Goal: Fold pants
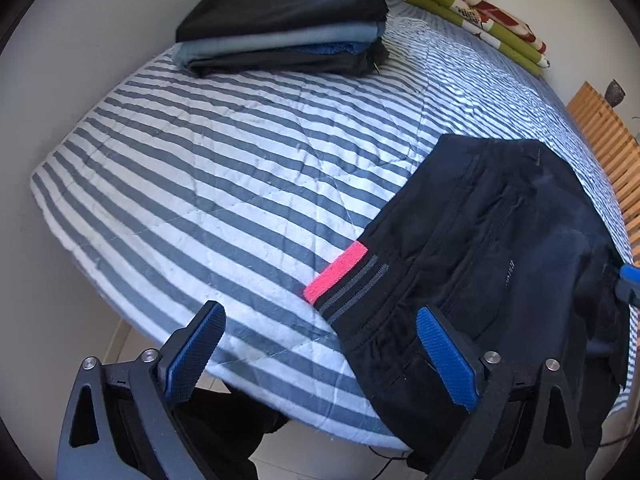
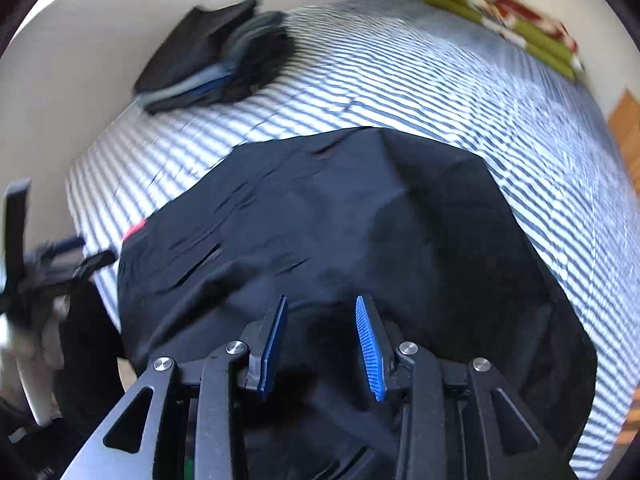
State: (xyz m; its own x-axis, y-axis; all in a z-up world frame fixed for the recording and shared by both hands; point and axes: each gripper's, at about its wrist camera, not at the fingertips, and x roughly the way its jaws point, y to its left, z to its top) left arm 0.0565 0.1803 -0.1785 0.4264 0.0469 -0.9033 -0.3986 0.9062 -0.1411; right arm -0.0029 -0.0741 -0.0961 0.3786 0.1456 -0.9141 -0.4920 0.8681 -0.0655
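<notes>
Black pants [image 1: 500,240] lie crumpled on the near right part of the striped bed [image 1: 220,160], and part of them hangs over the bed's front edge. A pink tab [image 1: 336,272] and grey stripes mark their left edge. My left gripper [image 1: 320,312] stands wide open over the bed's near edge, its right finger above the black cloth and its left finger above bare quilt. In the right wrist view the pants [image 2: 360,220] fill the middle. My right gripper [image 2: 322,300] hovers just over them, jaws partly apart, with dark cloth below the pads and nothing pinched.
A stack of folded dark and blue clothes [image 1: 288,20] sits at the bed's far left corner by the wall. A folded green and red blanket [image 1: 480,16] lies at the far right. Wooden slats [image 1: 604,148] run along the bed's right side. Floor [image 1: 128,344] shows below the front edge.
</notes>
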